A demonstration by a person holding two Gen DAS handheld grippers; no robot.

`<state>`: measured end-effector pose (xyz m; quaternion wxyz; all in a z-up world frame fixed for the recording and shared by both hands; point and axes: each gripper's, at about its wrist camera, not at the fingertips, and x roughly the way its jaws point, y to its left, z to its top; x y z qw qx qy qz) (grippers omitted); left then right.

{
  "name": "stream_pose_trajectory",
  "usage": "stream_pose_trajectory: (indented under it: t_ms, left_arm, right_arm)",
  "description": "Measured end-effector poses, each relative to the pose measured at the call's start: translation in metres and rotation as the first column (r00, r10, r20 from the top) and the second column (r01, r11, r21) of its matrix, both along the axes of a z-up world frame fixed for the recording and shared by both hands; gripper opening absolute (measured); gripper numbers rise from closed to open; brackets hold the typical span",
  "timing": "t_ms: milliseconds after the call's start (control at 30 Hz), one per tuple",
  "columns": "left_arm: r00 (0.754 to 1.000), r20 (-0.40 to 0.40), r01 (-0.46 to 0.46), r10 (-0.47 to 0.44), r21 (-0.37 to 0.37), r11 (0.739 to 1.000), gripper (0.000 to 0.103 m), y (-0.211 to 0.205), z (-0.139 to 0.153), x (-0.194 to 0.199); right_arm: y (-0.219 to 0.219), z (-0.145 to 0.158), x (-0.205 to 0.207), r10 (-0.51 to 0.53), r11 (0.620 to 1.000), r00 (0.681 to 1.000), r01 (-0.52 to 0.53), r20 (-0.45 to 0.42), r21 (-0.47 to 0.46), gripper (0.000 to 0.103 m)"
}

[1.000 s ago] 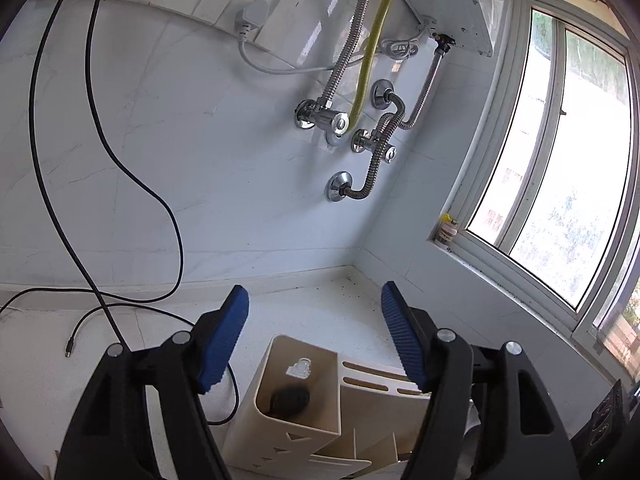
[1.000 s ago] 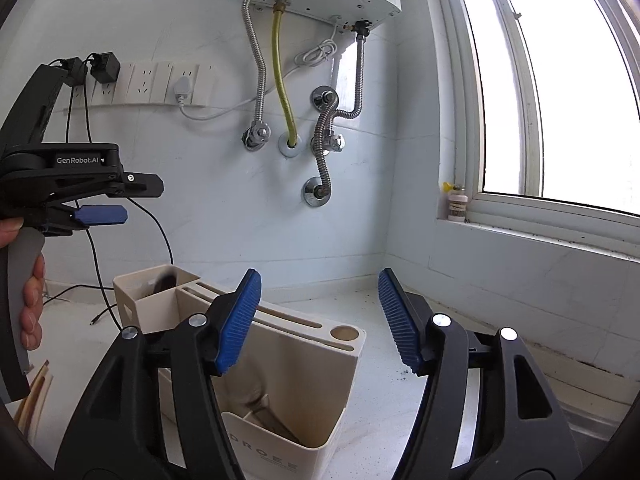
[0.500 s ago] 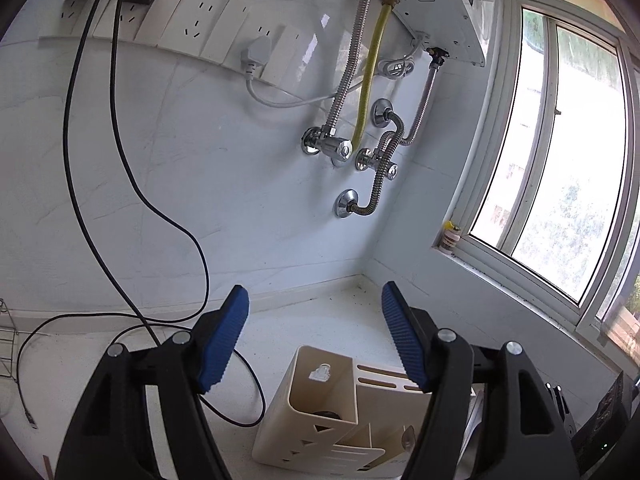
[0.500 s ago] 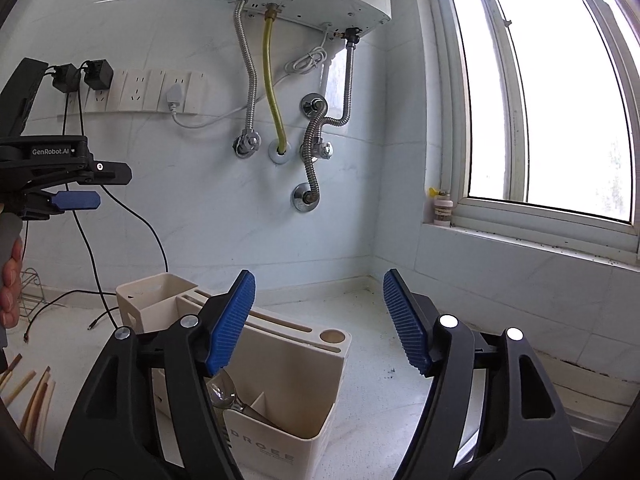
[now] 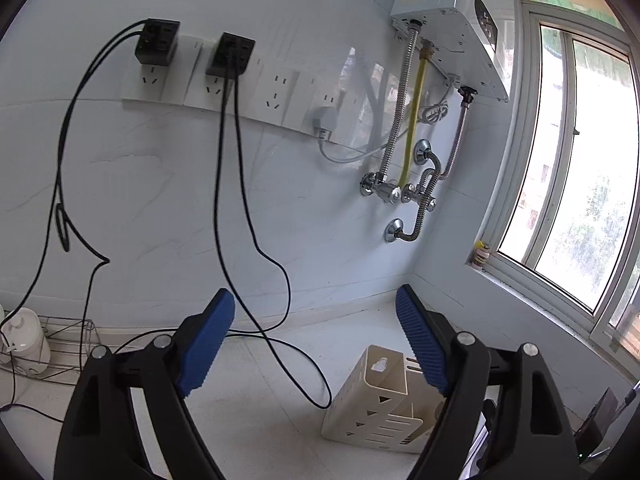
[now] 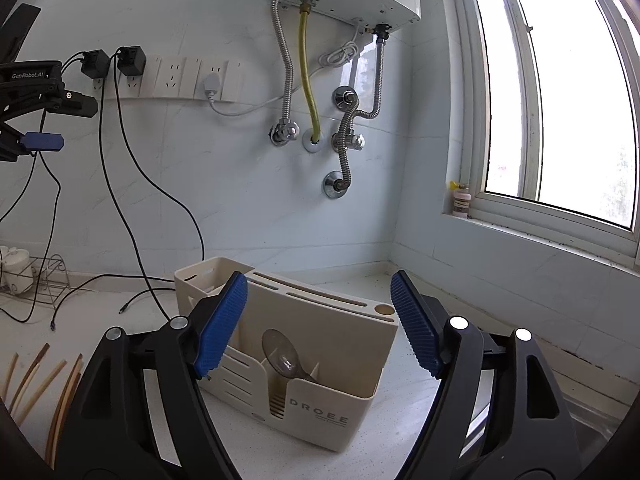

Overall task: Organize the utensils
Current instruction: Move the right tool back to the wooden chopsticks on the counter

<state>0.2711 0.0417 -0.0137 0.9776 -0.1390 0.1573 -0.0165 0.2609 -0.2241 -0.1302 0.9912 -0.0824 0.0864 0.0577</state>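
A beige utensil holder [image 6: 320, 360] stands on the white counter. A metal spoon [image 6: 282, 356] stands bowl-up in its front compartment. My right gripper [image 6: 318, 324] is open and empty, held just above and in front of the holder. The holder shows in the left wrist view [image 5: 380, 400] at the lower right. My left gripper [image 5: 316, 340] is open and empty, raised to the left of the holder; it also shows in the right wrist view [image 6: 44, 120] at the far left. Several wooden chopsticks [image 6: 48, 380] lie on the counter at the lower left.
Black cables [image 5: 256, 264] hang from wall sockets and trail over the counter beside the holder. A wire rack with white containers [image 5: 36, 344] stands at the far left. Water-heater pipes [image 6: 312, 120] are on the back wall. A window sill [image 6: 540, 216] runs along the right.
Both grippers have drawn back and up from the holder; the left one swung left. The spoon has come into full view in the front compartment.
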Motion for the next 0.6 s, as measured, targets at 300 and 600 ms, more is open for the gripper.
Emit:
stream_pose_trajectory:
  t_ms: [300,600]
  left_arm:
    - [0.994,-0.047,-0.096,0.098,0.045,0.994,0.086,0.037,0.008,-0.05]
    - [0.955,-0.209,-0.197,0.209,0.079,0.977,0.086,0.079,-0.022,-0.092]
  right_arm:
    - [0.029,0.012,-0.022,0.087,0.996,0.996,-0.087,-0.024,0.005,0.083]
    - [0.07,0.001,-0.029,0.242,0.97,0.948,-0.24,-0.207,0.035,0.084]
